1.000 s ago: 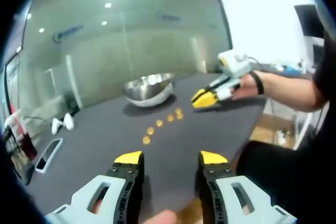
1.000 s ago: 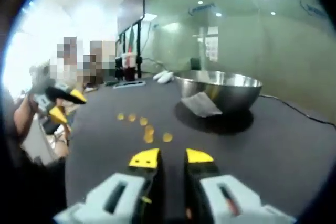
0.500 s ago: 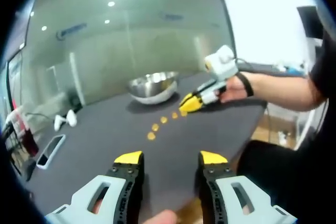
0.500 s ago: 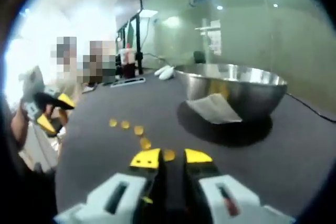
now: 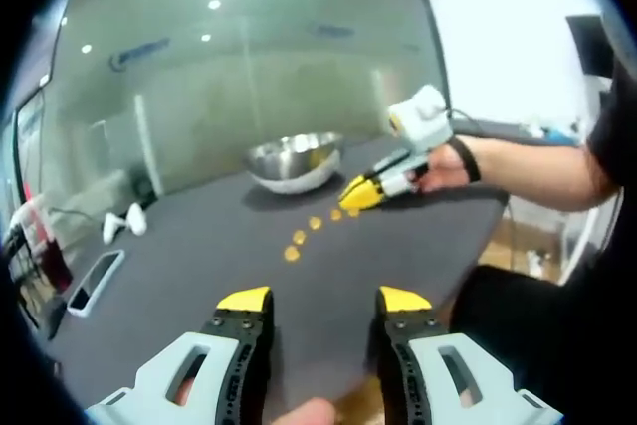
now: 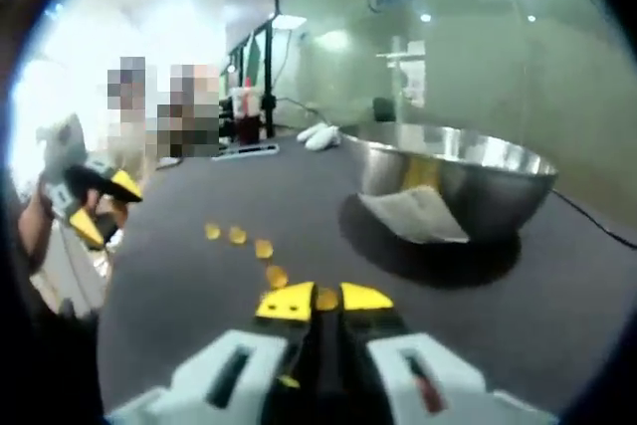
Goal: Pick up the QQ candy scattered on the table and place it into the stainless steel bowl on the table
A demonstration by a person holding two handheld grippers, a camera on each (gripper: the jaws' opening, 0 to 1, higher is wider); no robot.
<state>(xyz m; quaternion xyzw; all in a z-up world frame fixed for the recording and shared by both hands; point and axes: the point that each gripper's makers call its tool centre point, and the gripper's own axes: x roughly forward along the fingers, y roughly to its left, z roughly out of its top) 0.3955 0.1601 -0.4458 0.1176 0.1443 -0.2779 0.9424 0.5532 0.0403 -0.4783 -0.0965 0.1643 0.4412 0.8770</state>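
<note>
Several yellow QQ candies lie in a curved row on the dark table, in front of the stainless steel bowl. My left gripper hovers open near the table's near edge, well short of the row. In the same view my right gripper, held by a hand, has its tips down at the row's bowl-side end. In the right gripper view the right gripper has its jaws pinched on one QQ candy, with more candies beyond. The bowl stands ahead right. The left gripper shows open at left.
A phone and white objects lie at the table's far left side. A cup and a flat device sit near the far edge. A cable runs past the bowl. A glass wall backs the table.
My right gripper has dropped forward onto the last candy of the row, and its jaws have narrowed around it. The left gripper has stayed open and nearly still.
</note>
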